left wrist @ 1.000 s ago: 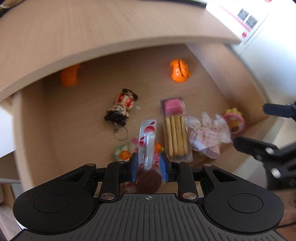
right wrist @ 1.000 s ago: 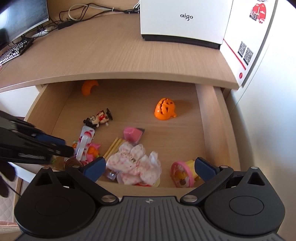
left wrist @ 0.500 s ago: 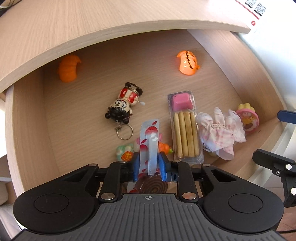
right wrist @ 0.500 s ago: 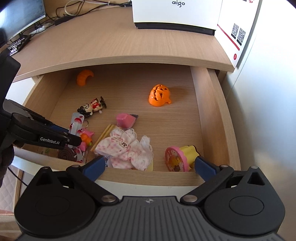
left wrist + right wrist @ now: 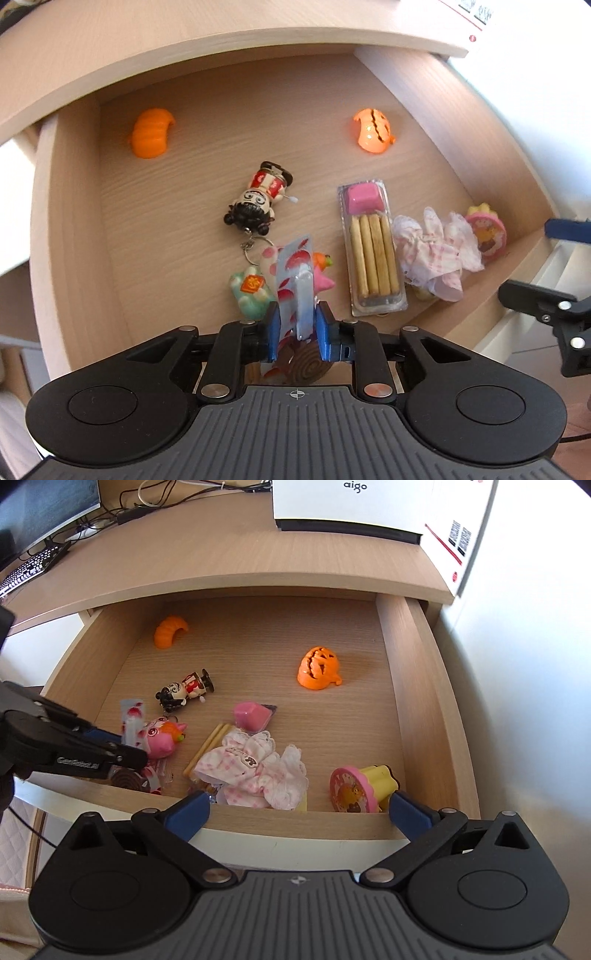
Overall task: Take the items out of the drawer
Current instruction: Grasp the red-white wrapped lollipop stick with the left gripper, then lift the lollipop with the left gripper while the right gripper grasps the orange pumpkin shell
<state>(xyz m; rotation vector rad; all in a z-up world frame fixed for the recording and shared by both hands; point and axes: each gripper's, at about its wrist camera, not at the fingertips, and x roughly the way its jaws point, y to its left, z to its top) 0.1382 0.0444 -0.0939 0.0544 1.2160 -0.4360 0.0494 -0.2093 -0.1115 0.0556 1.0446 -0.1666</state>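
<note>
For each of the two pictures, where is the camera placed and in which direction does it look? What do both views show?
Left wrist: on the left gripper, looking steeply down into the open drawer; its fingers are closing on a red-and-white snack packet.
Right wrist: on the right gripper, above the drawer's front edge, facing the desk; fingers apart, nothing between them.
Shared: drawer, biscuit stick pack, carved orange pumpkin; each view also shows the other gripper.
</note>
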